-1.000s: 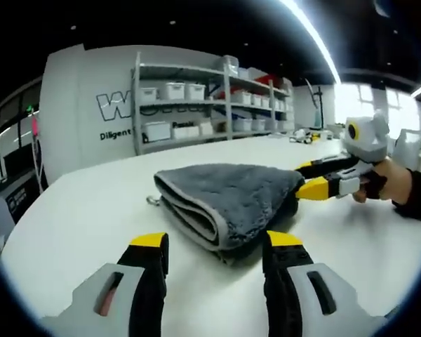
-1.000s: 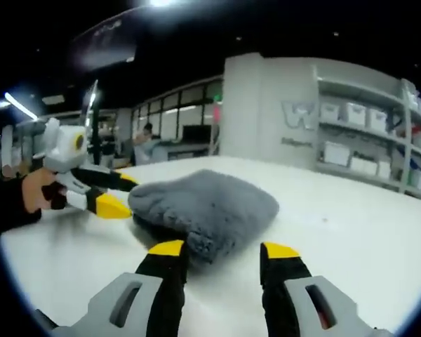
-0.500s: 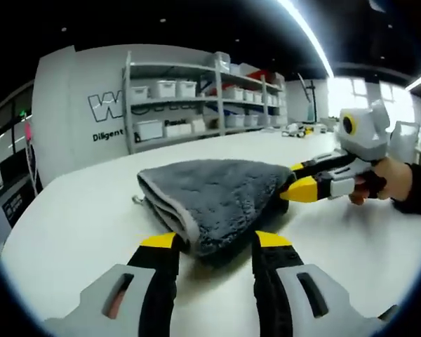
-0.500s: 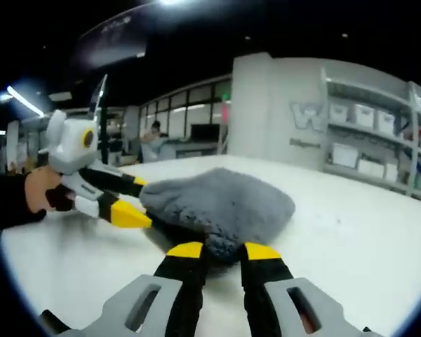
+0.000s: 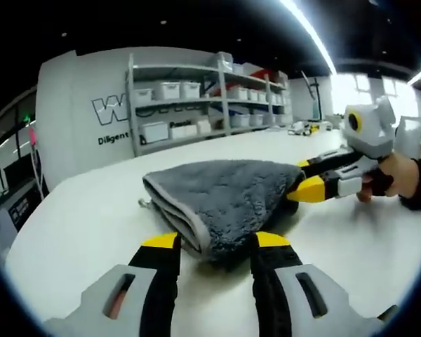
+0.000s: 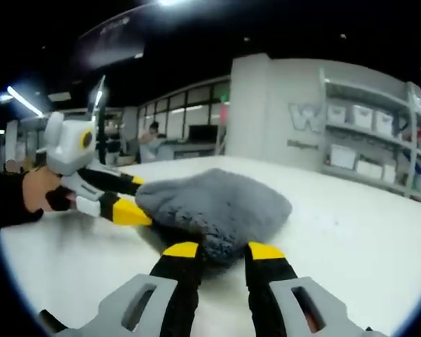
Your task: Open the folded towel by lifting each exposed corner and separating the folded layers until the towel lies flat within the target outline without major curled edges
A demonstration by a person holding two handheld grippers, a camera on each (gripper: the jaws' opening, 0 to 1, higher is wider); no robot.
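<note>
A folded grey towel [image 5: 224, 196] lies on the white table [image 5: 77, 232]; its stacked layers show along the near left edge. My left gripper [image 5: 216, 242] has closed on the towel's near corner, which fills the gap between its yellow-tipped jaws. The right gripper [image 5: 303, 178] comes in from the right and clamps the towel's far right corner. In the right gripper view the same towel [image 6: 217, 203] bulges between the jaws of my right gripper [image 6: 223, 250], which is shut on a corner. The left gripper [image 6: 135, 198], held by a hand [image 6: 36, 191], bites the towel's left edge.
Metal shelving [image 5: 210, 98] with white bins stands beyond the table's far edge, next to a white wall with lettering [image 5: 112, 112]. Small items [image 5: 305, 128] lie at the far right of the table. A person [image 6: 149, 144] sits at a desk in the background.
Both grippers' jaws closed in on the towel's corners between one second and half a second ago. Since then they have held their grip and the views shifted only slightly.
</note>
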